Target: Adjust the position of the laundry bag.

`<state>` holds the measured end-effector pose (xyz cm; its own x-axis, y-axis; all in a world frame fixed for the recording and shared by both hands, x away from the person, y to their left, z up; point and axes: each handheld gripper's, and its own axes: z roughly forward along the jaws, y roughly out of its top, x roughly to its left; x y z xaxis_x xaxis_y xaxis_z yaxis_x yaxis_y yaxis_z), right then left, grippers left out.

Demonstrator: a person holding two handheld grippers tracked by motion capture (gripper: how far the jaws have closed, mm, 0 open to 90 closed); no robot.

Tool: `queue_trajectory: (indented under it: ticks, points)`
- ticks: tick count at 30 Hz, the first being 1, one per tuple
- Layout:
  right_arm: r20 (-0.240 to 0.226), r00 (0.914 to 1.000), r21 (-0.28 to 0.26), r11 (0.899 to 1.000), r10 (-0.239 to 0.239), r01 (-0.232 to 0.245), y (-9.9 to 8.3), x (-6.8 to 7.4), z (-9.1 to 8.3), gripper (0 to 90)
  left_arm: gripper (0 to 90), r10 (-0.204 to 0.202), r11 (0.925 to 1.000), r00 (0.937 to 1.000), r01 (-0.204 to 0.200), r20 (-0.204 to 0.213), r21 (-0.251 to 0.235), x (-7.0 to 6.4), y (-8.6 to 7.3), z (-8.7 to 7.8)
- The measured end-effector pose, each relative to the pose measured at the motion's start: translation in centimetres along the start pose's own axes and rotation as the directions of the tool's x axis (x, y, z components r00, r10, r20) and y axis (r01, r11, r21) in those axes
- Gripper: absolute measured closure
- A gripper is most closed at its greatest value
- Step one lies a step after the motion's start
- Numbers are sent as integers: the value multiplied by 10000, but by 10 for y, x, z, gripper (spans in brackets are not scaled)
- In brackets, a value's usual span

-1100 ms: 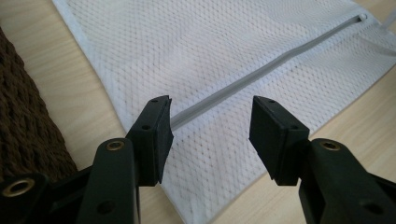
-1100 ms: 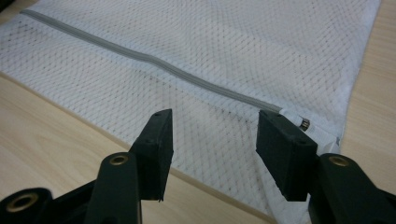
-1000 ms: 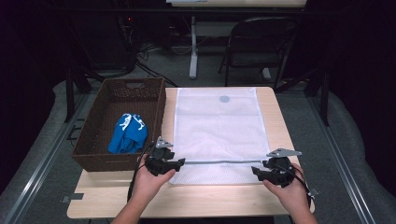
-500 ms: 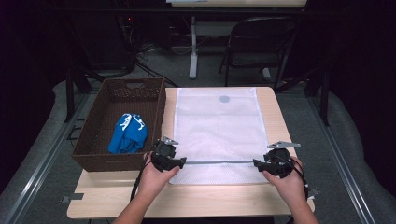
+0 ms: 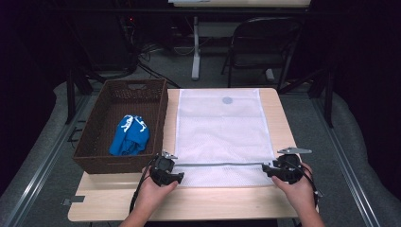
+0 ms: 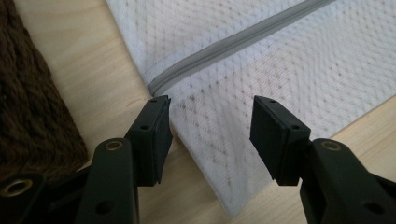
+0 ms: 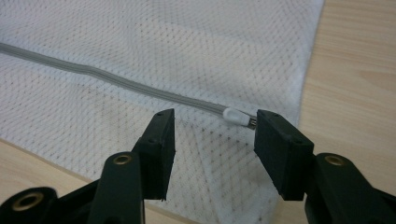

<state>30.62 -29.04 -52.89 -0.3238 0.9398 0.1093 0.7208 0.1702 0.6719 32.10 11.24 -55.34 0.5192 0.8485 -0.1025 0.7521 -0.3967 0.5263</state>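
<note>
On the tabletop (image 5: 222, 203), both tools gape wide at the mesh bag's (image 5: 220, 127) zipper ends. Right tool (image 7: 210, 126) should pinch the white pull (image 7: 236, 115) squarely w/ left tool (image 6: 210, 116) pinning fabric

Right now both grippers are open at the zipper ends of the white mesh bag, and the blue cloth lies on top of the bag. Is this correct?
Not quite. The blue cloth lies inside the brown basket, left of the mesh bag, as the high view shows. Both the left gripper and right gripper are indeed open at the zipper ends.

Basket (image 5: 99, 142) wall rising just left of the mesh bag (image 5: 220, 127), narrow bare table (image 5: 279, 203) strip between them, wider bare strips right of and nearer than the bag
</note>
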Motion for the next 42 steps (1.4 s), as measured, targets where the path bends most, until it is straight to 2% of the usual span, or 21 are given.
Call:
queue_trajectory:
  ticks: [12, 15, 22, 30, 35, 37, 42]
  points:
    - [422, 9970, 44, 9978, 656, -658, -17, -22, -9, 472, 492, -89, 9999, 9999, 89, 55, 46, 1, -7, 6]
    - [491, 9961, 254, 9969, 727, -740, -22, -25, -6, 471, 505, 88, 10000, 9999, -88, -48, 30, 0, -7, 7]
    - [593, 9963, 708, 9953, 620, -661, -29, -26, 7, 472, 538, 350, 9994, 9990, -350, -287, -9, -3, -9, 7]
    - [629, 9964, 804, 9948, 574, -624, -31, -27, 16, 482, 588, 548, 9984, 9972, -553, -509, -70, -7, -9, 8]
    - [677, 9967, 826, 9953, 442, -497, -30, -26, 20, 501, 635, 596, 9981, 9971, -601, -470, -98, -8, -9, 8]
    - [730, 9967, 796, 9959, 362, -420, -30, -26, 20, 527, 647, 608, 9981, 9972, -613, -440, -98, -8, -9, 8]
    - [1013, 9947, 899, 9959, -178, 87, -31, -24, 20, 635, 728, 656, 9977, 9974, -661, -286, -165, -8, -8, 9]
